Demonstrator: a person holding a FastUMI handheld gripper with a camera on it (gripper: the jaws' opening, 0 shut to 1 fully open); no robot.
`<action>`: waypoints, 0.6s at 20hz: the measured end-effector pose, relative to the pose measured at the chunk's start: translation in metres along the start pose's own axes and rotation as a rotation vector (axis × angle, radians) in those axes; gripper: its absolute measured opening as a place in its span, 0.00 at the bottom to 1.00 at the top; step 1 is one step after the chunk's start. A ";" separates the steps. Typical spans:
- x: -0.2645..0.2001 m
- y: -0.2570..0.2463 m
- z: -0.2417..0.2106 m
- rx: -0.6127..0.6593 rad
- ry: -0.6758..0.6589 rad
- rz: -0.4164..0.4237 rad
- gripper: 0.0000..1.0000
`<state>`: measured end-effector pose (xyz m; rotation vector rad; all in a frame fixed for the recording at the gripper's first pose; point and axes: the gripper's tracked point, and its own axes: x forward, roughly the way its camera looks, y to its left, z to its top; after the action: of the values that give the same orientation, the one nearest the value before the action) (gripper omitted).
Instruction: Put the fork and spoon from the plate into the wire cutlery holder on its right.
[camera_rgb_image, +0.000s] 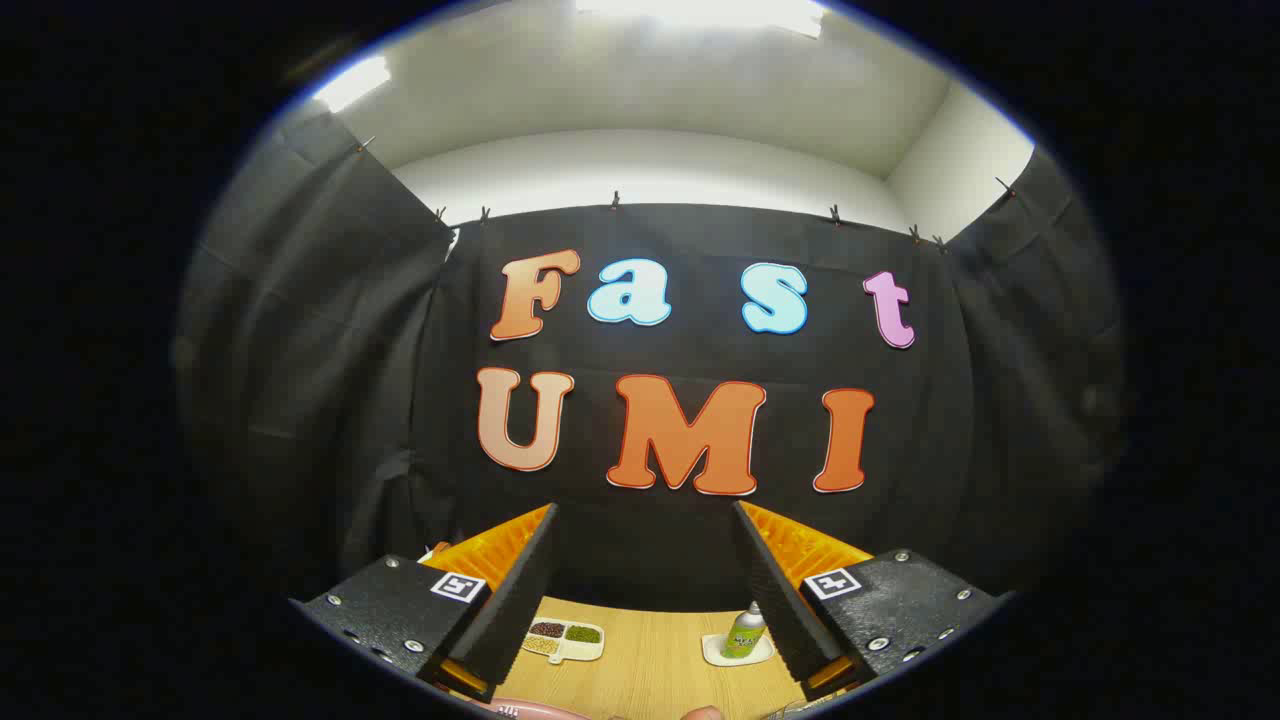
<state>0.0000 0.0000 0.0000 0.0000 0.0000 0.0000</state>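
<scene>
We see the hand-held gripper (645, 585) spread wide, gripping nothing, raised above the worktop (655, 665). A pink plate rim (535, 711) lies just below the fingers; a divided dish (563, 639) and bottle (745, 632) stand beyond.

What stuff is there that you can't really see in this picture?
- Pink plate, gripper view: only a sliver of rim, cut off below the open gripper; fork and spoon can't be made out.
- Wire holder: just a corner, cut off.
- Divided dish on the wooden table: contents too small to name.
</scene>
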 end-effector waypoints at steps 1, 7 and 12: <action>0.001 0.000 -0.001 0.005 0.004 0.000 1.00; 0.006 0.005 -0.011 0.021 0.061 0.020 1.00; 0.014 0.009 -0.020 0.032 0.100 0.035 0.99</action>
<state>0.0139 0.0090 -0.0203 0.0323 0.0996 0.0353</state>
